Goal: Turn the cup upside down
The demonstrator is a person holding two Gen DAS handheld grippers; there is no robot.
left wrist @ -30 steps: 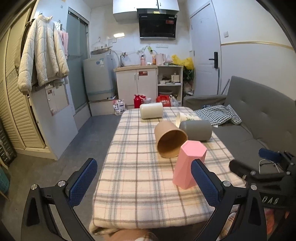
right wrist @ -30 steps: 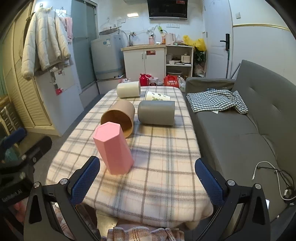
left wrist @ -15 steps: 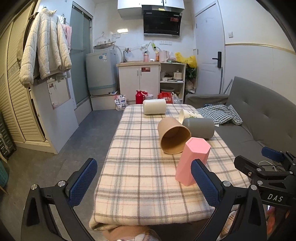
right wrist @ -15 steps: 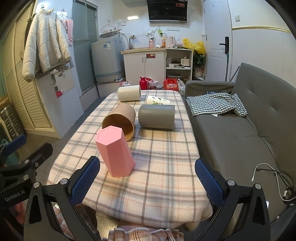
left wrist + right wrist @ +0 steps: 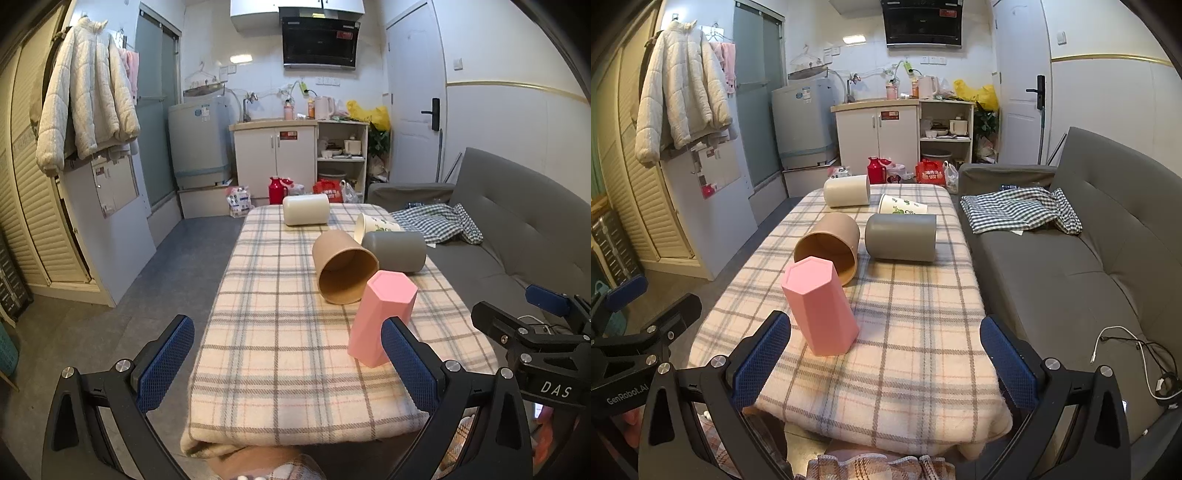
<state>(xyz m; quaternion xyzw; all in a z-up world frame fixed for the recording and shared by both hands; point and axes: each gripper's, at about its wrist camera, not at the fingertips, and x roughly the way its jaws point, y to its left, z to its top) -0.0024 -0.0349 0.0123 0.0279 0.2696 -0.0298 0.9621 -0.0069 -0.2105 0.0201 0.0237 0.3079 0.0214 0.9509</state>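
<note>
A pink hexagonal cup stands closed end up on the plaid tablecloth. Behind it a brown cup lies on its side with its mouth toward me. A grey cup, a printed paper cup and a cream cup also lie on their sides. My left gripper is open and empty at the near table edge. My right gripper is open and empty, just right of the pink cup.
A grey sofa with a checked cloth runs along the table's right side. A white cable lies on the sofa. Cabinets, a washing machine and bags stand beyond the far table end. Bare floor lies left of the table.
Both grippers have tilted up and drawn back slightly, so the table sits lower in view. The cups have not moved. Both grippers stay open.
</note>
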